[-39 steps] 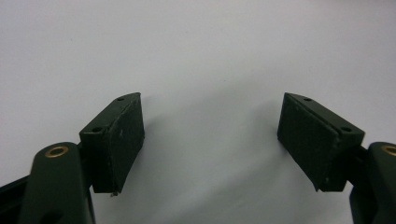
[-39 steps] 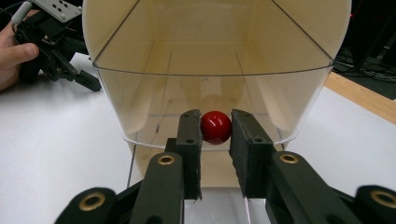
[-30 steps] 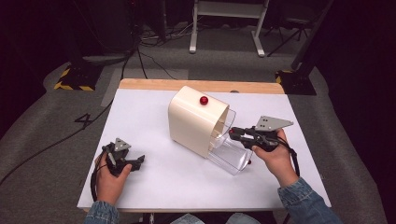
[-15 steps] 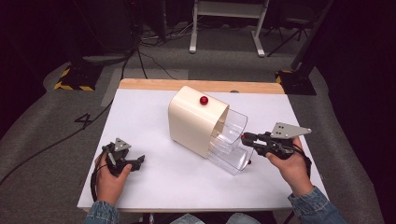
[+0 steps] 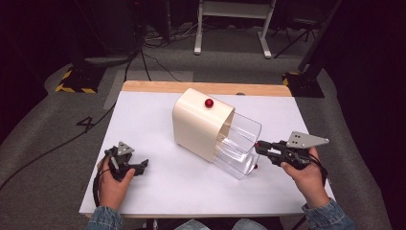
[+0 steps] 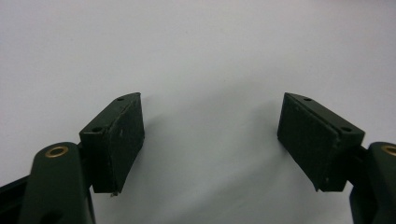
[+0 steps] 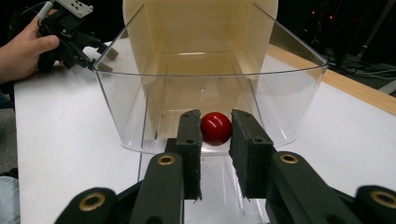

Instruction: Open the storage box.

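From where I stand, the one mark I can read is a black "4" (image 5: 85,123) on the grey floor, at ten o'clock from the table (image 5: 143,110).

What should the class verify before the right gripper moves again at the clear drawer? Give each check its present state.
1. Right gripper closed on the red knob, jaws on both sides: ok.
2. Clear drawer free of contents: ok.
3. Left gripper open and holding nothing, over the white table: ok.
4. Cream cabinet steadied by a hand or gripper: not ok, nothing holds it.
5. Travel left before the drawer leaves the cabinet: cannot tell.
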`<state>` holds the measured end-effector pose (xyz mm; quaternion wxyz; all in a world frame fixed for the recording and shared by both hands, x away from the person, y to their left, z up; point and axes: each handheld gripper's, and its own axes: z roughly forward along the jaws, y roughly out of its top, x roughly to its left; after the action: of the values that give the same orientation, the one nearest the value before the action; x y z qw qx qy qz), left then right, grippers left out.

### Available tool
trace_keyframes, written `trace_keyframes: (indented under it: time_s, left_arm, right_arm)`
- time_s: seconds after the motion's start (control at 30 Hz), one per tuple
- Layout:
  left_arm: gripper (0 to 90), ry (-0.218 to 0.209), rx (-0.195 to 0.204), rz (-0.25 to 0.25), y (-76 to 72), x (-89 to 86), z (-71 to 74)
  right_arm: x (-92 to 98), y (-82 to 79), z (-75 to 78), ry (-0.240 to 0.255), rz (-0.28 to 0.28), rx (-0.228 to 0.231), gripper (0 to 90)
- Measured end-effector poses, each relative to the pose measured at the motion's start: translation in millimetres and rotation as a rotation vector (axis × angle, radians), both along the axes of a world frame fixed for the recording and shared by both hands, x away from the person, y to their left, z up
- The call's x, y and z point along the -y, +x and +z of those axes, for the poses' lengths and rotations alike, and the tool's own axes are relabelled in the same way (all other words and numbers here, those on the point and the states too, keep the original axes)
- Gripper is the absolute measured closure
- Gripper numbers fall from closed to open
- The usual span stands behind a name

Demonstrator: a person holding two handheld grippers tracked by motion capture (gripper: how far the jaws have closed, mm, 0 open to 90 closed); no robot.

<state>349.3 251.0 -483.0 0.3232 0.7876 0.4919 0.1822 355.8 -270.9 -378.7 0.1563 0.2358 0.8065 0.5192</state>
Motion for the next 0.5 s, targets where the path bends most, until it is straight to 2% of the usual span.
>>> trace_keyframes:
  time_s: [0.5]
  left_arm:
    - [23.2,0.0,0.001,0.0,0.0,0.1,0.0]
  right_arm:
    - [4.2,0.8,-26.3,-0.031,-0.02,-0.058,73.6]
